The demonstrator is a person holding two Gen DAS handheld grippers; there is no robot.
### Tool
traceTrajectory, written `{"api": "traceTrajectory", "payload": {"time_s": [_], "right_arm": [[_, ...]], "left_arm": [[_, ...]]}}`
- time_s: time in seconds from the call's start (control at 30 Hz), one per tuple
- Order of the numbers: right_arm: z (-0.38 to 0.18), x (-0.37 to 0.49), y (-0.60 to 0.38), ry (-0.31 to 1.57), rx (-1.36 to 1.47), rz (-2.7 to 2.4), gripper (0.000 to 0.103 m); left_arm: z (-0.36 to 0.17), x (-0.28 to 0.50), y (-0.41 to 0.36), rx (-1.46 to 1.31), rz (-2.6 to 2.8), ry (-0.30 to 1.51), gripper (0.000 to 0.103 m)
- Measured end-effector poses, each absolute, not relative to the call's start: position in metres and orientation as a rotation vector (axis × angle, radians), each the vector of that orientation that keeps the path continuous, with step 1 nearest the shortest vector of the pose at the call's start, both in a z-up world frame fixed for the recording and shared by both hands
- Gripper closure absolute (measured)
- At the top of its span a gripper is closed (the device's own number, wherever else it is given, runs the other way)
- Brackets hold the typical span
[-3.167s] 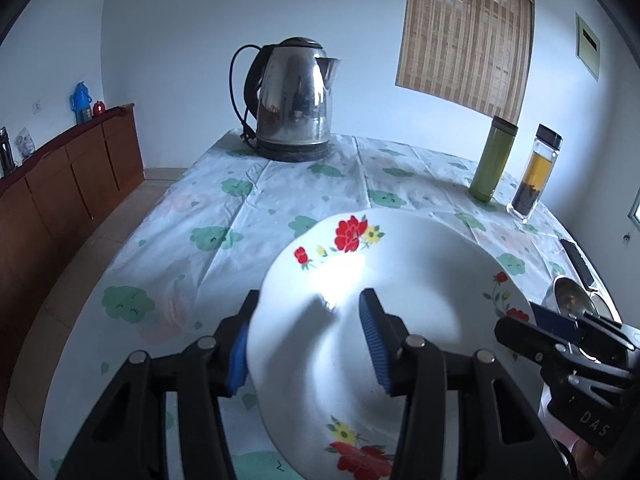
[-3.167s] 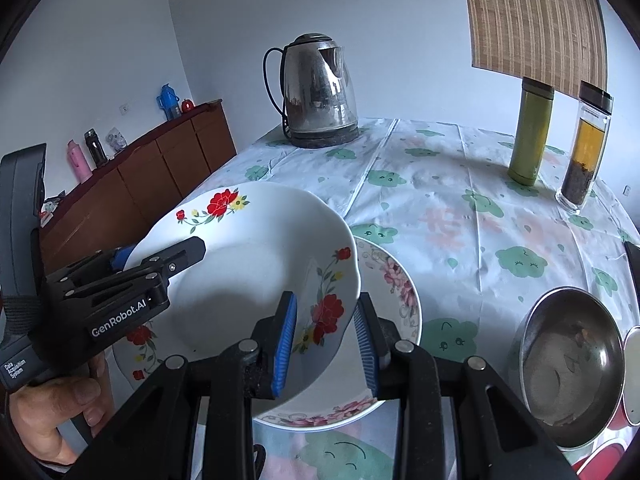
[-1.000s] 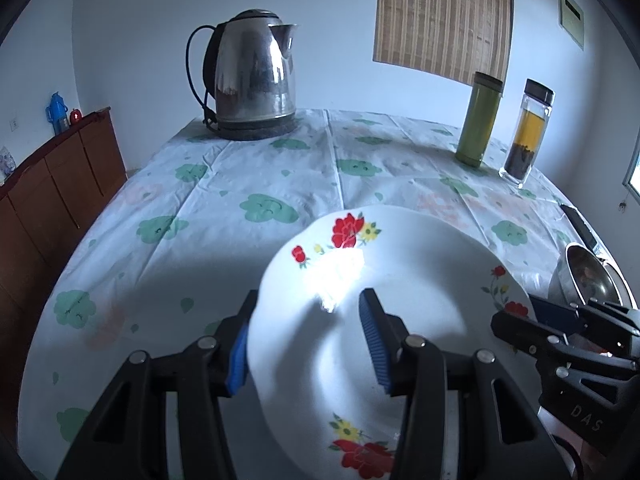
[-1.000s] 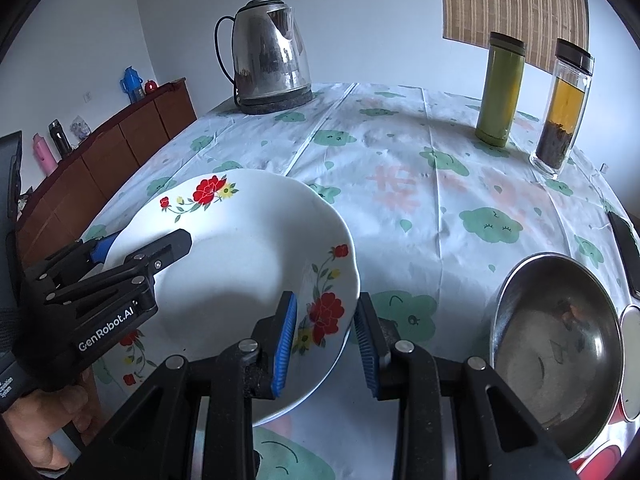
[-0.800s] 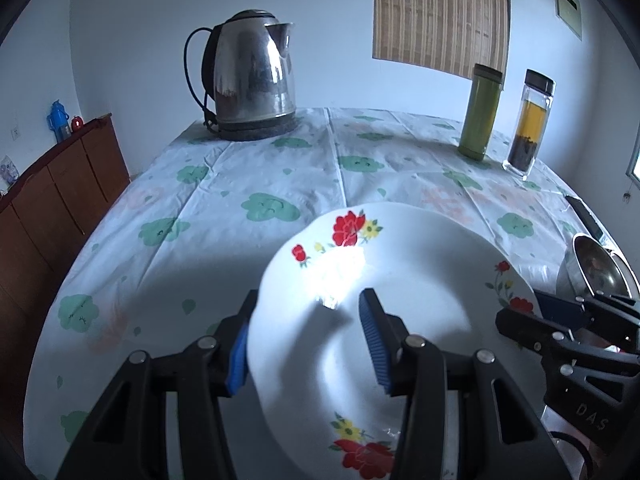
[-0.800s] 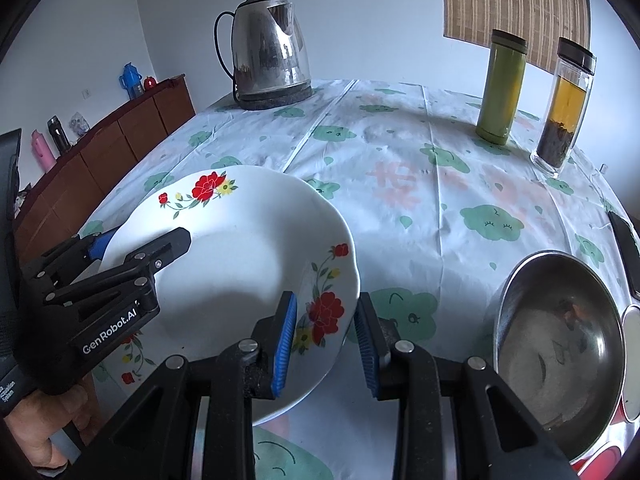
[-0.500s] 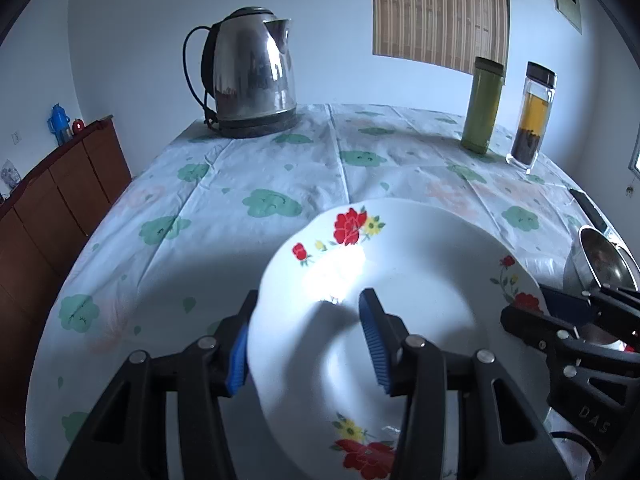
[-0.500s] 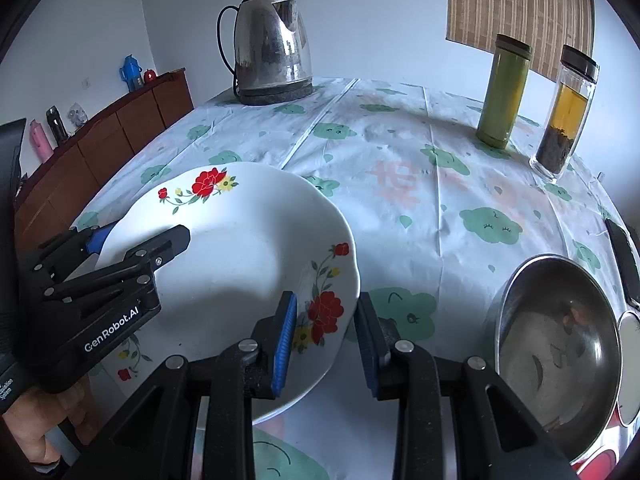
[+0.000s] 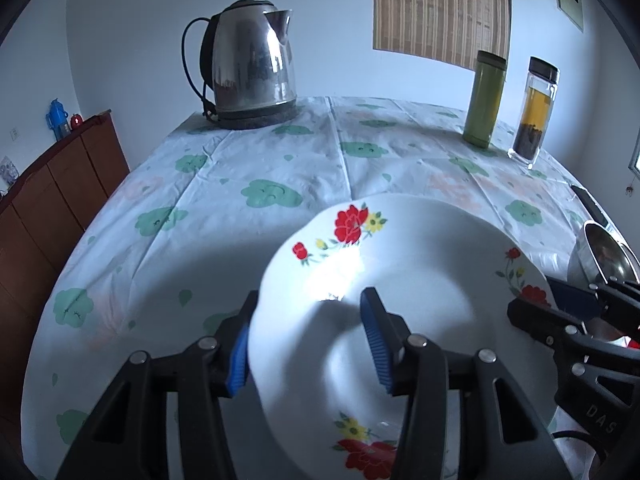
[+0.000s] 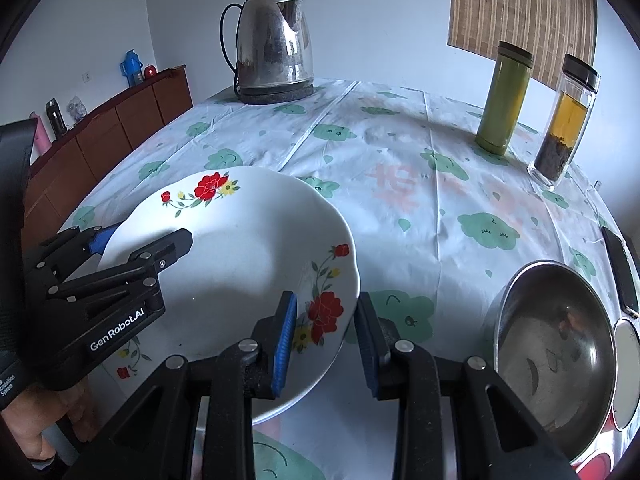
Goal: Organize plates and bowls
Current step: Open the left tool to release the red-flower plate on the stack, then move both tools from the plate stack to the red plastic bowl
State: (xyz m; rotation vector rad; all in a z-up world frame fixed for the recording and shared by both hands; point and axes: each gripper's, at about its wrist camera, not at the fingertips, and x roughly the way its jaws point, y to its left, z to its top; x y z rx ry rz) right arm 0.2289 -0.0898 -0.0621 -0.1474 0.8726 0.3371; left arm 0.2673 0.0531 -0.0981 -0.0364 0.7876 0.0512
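Observation:
A white plate with red flowers (image 9: 420, 280) (image 10: 240, 248) hangs just above the flowered tablecloth, held on two sides. My left gripper (image 9: 308, 340) is shut on its left rim; it also shows in the right wrist view (image 10: 140, 242). My right gripper (image 10: 326, 344) is shut on its right rim, and it also shows in the left wrist view (image 9: 556, 300). A steel bowl (image 10: 556, 340) (image 9: 604, 252) sits on the table to the right of the plate.
A steel kettle (image 9: 248, 64) stands at the far side of the table (image 9: 260, 152). A green flask (image 10: 504, 98) and a glass tea bottle (image 10: 564, 118) stand at the far right. A dark phone (image 10: 622, 268) lies near the right edge. A wooden sideboard (image 9: 52, 188) runs along the left.
Both grippers have carried the plate forward over the table, off the second plate it hung above 3.2 s ago, and a little lower in the last second. Both grips are unchanged.

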Motion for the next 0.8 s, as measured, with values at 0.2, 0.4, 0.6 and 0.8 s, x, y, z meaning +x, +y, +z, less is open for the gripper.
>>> {"api": "traceTrajectory", "payload": {"time_s": [0.2,0.4,0.6,0.8], "right_arm": [[-0.0609,0.228,-0.0878,0.863,-0.171,0.331,0.071],[-0.0613,0.2279,-0.0862,0.861,-0.179,0.331,0.069],[-0.0614,0.228,-0.0858,0.856,-0.172,0.334,0.069],[-0.0536,0.2266,-0.0897,0.823,-0.141,0.344,0.057]], "left_arm": [[-0.099,0.2664,0.0529,-0.042,0.045,0.787,0.055],[-0.099,0.2663,0.0536,-0.046,0.04,0.788,0.055],[-0.0986,0.2663,0.0531,-0.038,0.042,0.789,0.051],[-0.0958,0.2628,0.0618,-0.021,0.091,0.774,0.03]]}}
